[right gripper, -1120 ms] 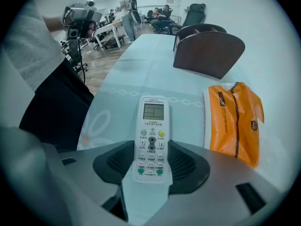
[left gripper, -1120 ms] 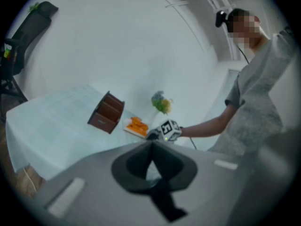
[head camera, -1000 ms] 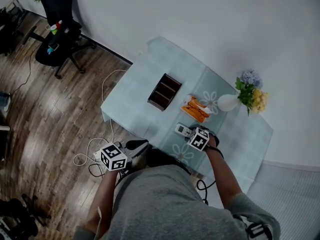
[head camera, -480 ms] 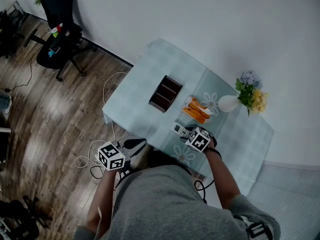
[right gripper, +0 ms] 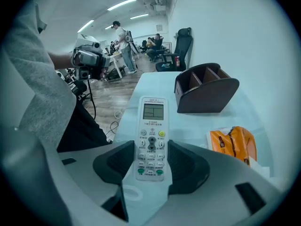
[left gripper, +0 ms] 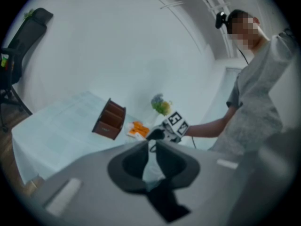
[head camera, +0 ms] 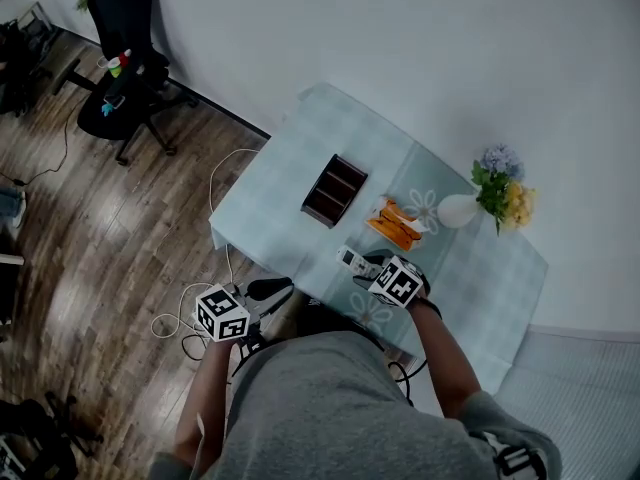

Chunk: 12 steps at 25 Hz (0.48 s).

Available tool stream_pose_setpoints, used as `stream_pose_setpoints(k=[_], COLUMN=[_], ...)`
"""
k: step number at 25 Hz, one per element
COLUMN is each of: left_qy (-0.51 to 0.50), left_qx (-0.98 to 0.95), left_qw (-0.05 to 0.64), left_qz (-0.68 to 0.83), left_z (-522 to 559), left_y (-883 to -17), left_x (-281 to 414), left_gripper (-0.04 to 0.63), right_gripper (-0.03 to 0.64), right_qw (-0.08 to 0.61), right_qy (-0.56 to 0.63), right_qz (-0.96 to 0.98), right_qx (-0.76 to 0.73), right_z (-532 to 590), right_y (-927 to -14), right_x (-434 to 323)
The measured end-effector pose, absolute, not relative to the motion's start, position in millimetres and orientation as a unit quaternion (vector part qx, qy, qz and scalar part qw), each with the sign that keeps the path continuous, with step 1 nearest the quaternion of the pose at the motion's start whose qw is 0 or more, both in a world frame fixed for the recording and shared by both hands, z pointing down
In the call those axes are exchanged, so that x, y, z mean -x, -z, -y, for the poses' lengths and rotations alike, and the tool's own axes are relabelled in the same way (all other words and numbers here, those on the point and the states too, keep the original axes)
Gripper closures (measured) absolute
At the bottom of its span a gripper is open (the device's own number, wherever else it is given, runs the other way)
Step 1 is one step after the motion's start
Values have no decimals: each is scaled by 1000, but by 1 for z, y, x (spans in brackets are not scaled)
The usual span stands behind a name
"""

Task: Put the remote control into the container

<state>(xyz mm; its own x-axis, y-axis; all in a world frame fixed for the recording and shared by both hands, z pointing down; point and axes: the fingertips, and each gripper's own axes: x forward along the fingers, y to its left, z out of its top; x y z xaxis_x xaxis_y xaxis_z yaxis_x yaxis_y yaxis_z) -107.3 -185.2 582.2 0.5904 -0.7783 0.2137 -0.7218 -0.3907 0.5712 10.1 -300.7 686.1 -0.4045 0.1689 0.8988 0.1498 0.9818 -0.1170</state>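
Right hand-held gripper (right gripper: 150, 150) clenched on remote control (right gripper: 151, 126), held over desk (right gripper: 155, 83). Carry to container (right gripper: 207, 89); lower end-first into one compartment, then release. Left hand-held gripper (left gripper: 150, 147) empty, jaws just parting.

Setting: open-plan office or lab workspace.
Evidence, head view: wood-look plank floor (head camera: 90, 218); black swivel office chair (head camera: 122, 18) by a plain white wall (head camera: 450, 58); loose cables (head camera: 185, 313) trailing on the floor beside a table (head camera: 290, 178) under a pale checked cloth, which carries a vase of flowers (head camera: 470, 203).
Evidence, right gripper view: ceiling strip lights (right gripper: 121, 4) running down a long room — several people (right gripper: 123, 39), standing and seated, at its far end.
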Motion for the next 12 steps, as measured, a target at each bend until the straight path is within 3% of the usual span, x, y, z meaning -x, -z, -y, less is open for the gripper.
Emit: stream_pose_setpoints(k=[12], left_qy=[116], left_qx=[-863], left_qw=[294], left_qz=[394], left_z=[175], left_y=[-538], left_x=[109], left_gripper=[457], right_gripper=[385], right_qw=[424], right_qy=[-16], right_qz=[891], right_qx=[159], right_z=[258], right_y=[-623], right_x=[39])
